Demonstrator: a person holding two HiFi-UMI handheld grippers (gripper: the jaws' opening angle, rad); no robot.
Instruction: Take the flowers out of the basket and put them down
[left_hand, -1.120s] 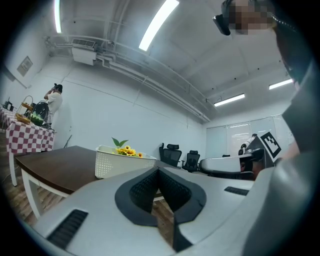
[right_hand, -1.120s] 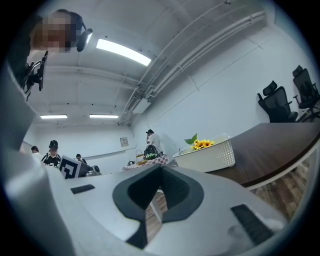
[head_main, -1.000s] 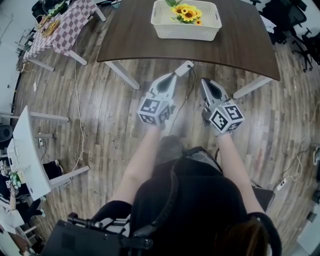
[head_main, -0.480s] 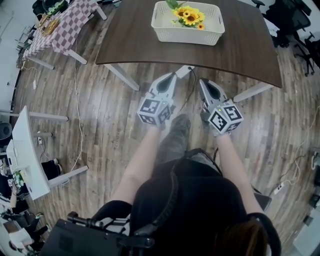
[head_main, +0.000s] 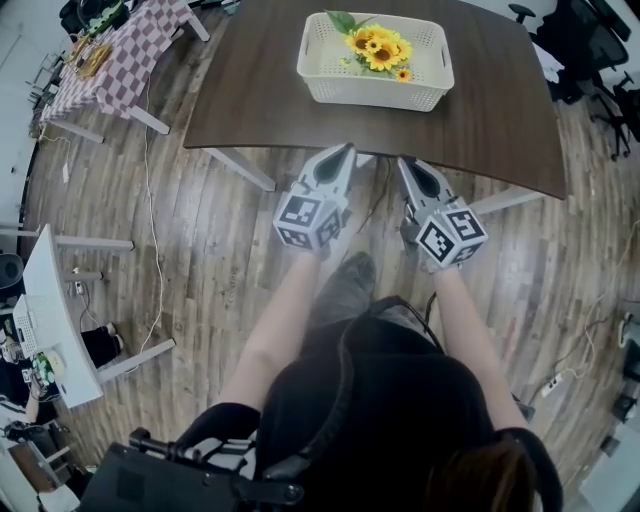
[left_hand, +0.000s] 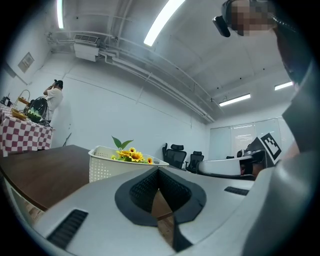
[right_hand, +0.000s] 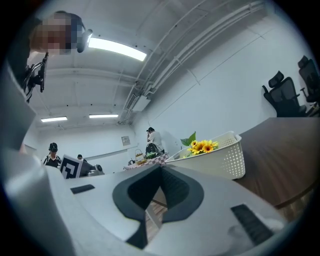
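On the brown table, yellow flowers lie in the white basket.
The bunch lies slanted, with its green leaf toward the basket's far left corner. The left gripper and right gripper are closed and hold nothing, pointing at the table's edge.

left tool and right tool: pale grey, black-and-white marker cubes (dark ribbed pads); black top.

Bare desk is lying open around the basket, whose walls are fencing in the flowers on every side, leaving only the top open.
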